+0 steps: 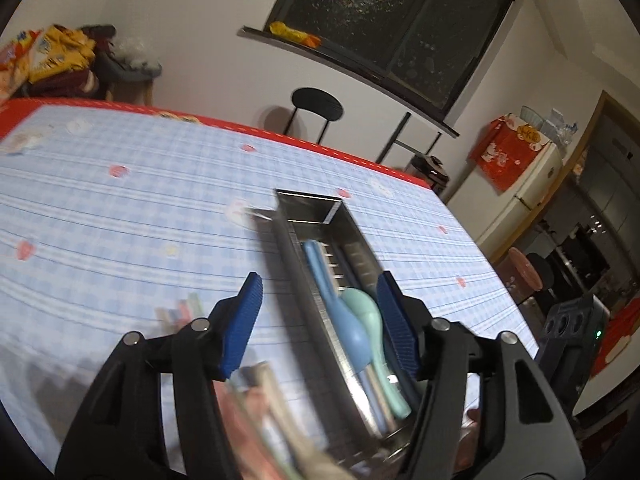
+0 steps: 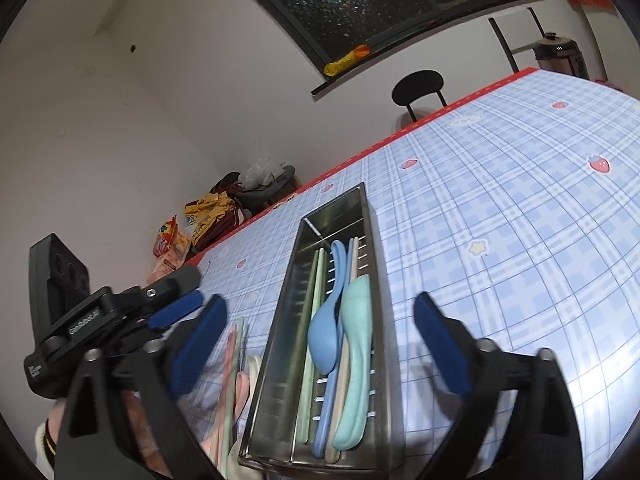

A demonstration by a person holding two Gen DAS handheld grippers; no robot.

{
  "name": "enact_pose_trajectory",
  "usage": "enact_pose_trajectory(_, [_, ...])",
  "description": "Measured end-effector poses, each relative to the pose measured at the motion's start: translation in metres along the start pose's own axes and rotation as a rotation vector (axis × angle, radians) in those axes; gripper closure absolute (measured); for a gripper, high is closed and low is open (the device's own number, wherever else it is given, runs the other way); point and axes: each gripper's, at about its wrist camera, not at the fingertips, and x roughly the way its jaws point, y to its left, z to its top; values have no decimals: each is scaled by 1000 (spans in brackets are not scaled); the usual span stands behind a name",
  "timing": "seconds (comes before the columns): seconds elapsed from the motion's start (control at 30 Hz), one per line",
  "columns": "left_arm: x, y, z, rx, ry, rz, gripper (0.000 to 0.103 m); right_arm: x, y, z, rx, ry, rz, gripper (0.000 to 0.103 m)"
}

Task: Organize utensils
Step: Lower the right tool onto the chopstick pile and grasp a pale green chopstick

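Steel tray on the checked counter holds two spoons — blue, mint — between the left gripper's wide, empty fingers. Right wrist view: same tray, two spoons, between the right gripper's wide, empty fingers; loose utensils lie just beside it.

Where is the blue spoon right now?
In the right wrist view, the blue spoon lies inside the metal tray, left of the mint spoon.

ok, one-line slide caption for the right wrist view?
Right claw open above a steel utensil tray holding a blue spoon and a mint spoon on the checked tablecloth.
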Motion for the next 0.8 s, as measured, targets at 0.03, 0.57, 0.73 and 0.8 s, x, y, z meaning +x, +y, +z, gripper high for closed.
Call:
enact_pose_trajectory(0.03, [-8,3,-1,4,-11,16,23,-1,3,-1,-18,-3,-3,6])
enact_pose_trajectory(0.57, [-88,52,-50,192,-31,245,6,-6,53,-18,-288,-50,-127,6])
enact_pose_trajectory(0.73, [-92,75,-62,169,-18,248,6,3,67,-26,-350,25,-172,6])
enact_pose_trajectory(0.8, [-94,80,-63,153,-21,235,6,2,76,-31,-393,36,-182,6])
